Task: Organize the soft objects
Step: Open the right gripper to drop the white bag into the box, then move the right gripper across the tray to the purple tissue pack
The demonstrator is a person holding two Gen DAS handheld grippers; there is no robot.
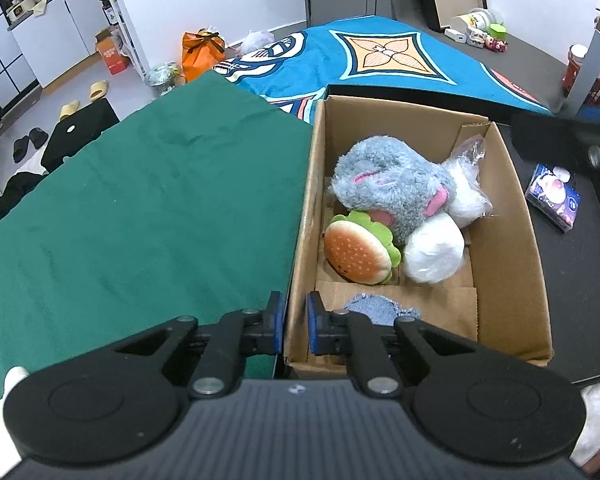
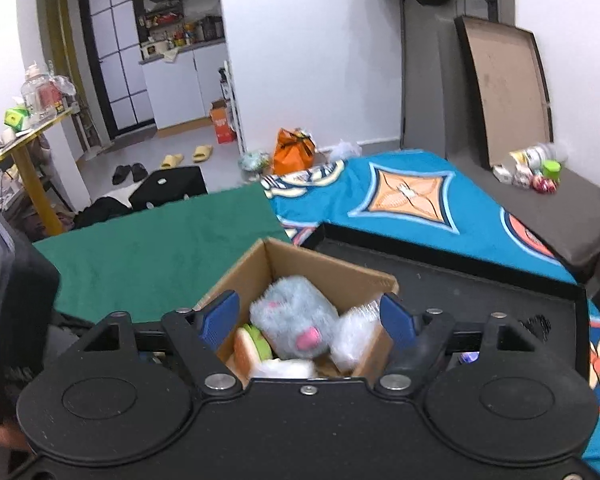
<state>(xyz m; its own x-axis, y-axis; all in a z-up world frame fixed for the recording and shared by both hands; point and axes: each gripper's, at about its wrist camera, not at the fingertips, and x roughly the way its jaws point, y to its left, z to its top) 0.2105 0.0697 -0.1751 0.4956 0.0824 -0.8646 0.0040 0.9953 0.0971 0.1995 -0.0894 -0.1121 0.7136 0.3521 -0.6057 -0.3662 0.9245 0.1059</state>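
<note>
I find my left gripper (image 1: 294,326) with its jaws drawn narrow on the left wall of the cardboard box (image 1: 512,216), one blue pad on either side of that wall near the box's near-left corner. My right gripper (image 2: 308,322) stands wide with nothing between its pads, poised above the same box. Inside lie a grey plush (image 1: 392,186), a burger plush (image 1: 358,254), a white plush (image 1: 434,254), a bagged white item (image 1: 470,188) toward the far-right corner and blue denim (image 1: 380,308) at the near edge.
</note>
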